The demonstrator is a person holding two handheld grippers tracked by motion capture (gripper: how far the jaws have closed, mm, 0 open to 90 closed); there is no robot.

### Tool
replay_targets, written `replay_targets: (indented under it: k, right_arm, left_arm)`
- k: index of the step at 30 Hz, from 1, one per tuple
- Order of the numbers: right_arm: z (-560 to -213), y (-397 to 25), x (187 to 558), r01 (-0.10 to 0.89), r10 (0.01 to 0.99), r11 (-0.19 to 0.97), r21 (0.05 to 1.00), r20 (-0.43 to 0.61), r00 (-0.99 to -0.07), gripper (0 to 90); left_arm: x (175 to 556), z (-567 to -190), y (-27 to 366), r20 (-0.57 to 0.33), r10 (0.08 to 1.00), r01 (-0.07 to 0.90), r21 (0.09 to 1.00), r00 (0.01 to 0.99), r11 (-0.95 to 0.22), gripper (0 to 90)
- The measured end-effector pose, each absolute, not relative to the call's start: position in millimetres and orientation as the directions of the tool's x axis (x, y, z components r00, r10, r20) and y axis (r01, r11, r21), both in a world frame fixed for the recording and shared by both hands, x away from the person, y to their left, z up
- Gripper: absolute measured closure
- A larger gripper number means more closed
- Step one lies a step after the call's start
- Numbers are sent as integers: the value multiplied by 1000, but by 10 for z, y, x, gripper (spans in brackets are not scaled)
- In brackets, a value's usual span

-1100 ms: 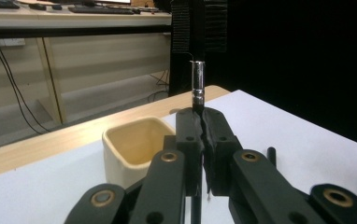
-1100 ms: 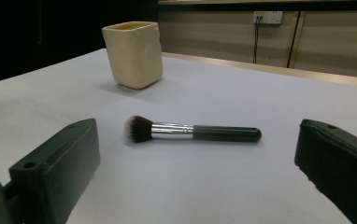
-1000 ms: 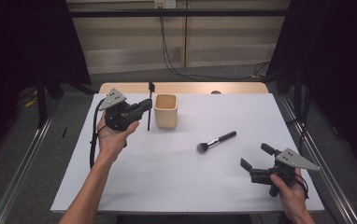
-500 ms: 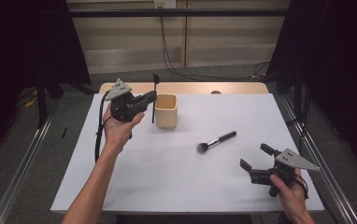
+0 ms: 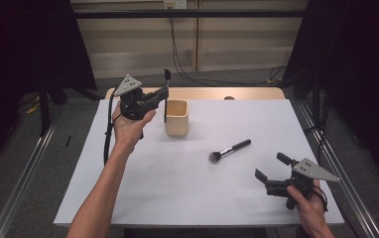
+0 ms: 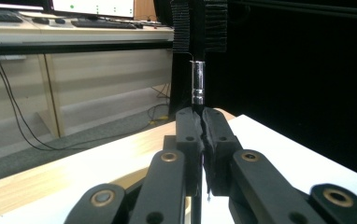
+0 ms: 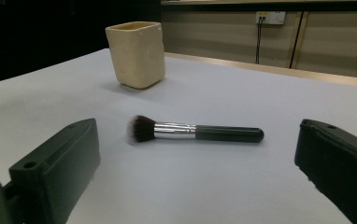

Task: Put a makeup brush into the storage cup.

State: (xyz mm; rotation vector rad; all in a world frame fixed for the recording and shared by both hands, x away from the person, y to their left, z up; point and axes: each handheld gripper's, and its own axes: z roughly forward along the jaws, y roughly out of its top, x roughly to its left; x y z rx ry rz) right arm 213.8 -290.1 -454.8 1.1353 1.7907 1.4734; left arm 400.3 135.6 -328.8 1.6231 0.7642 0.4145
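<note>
My left gripper [image 5: 163, 97] is shut on a thin black brush [image 5: 166, 83] that stands upright, flat bristle head on top, just left of the cream cup [image 5: 176, 118]. In the left gripper view the jaws pinch the brush's handle below its silver ferrule [image 6: 198, 84]. A short makeup brush [image 5: 229, 149] with a black handle lies on the white table cover. My right gripper [image 5: 273, 167] rests open at the front right, pointing at that makeup brush [image 7: 193, 132], with the cup [image 7: 136, 53] farther behind it. Nothing sits between the right gripper [image 7: 200, 145] jaws.
The white cover [image 5: 177, 193] spans the table, with a wooden strip [image 5: 217, 93] along the far edge. Metal rails [image 5: 24, 183] run along both sides on the floor. Cables [image 5: 177, 59] hang behind the table.
My left gripper has lifted the thin brush and carried it farther back, closer to the cup. The right gripper and the makeup brush have not moved.
</note>
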Motion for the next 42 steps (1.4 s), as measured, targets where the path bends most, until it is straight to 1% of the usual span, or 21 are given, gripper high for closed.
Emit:
replay_targets:
  k: [7, 11, 13, 16, 34, 37, 39, 42]
  right_arm:
    - [-4546, -2900, 2137, 262, 867, 34, 964, 102, -488, 0]
    - [-4544, -2900, 2132, 261, 867, 33, 965, 103, -488, 0]
    - [-4545, -2902, 2134, 262, 867, 32, 964, 104, -487, 0]
    - [-4546, -2905, 2136, 261, 868, 34, 965, 101, -487, 0]
    - [-4544, -2906, 2136, 261, 865, 32, 965, 104, -490, 0]
    - [-4545, -2913, 2135, 258, 867, 31, 966, 103, -488, 0]
    - [-4546, -2919, 2135, 254, 866, 37, 967, 95, -490, 0]
    - [-4544, -2914, 2133, 254, 863, 40, 966, 95, -496, 0]
  left_arm:
    - [4116, -3331, 1287, -145, 695, 256, 965, 705, -58, 863]
    - [4175, -3300, 1244, -122, 697, 240, 968, 707, -74, 863]
    - [4199, -3284, 1224, -129, 696, 237, 970, 706, -60, 863]
    - [4240, -3271, 1192, -114, 700, 225, 972, 705, -69, 863]
    - [4458, -3300, 1047, -109, 707, 211, 976, 699, -58, 863]
    - [4497, -3337, 1022, -110, 706, 217, 974, 700, -64, 863]
    - [4523, -3379, 991, -94, 708, 226, 970, 700, -95, 863]
    - [4538, -3416, 971, -87, 712, 226, 969, 697, -103, 864]
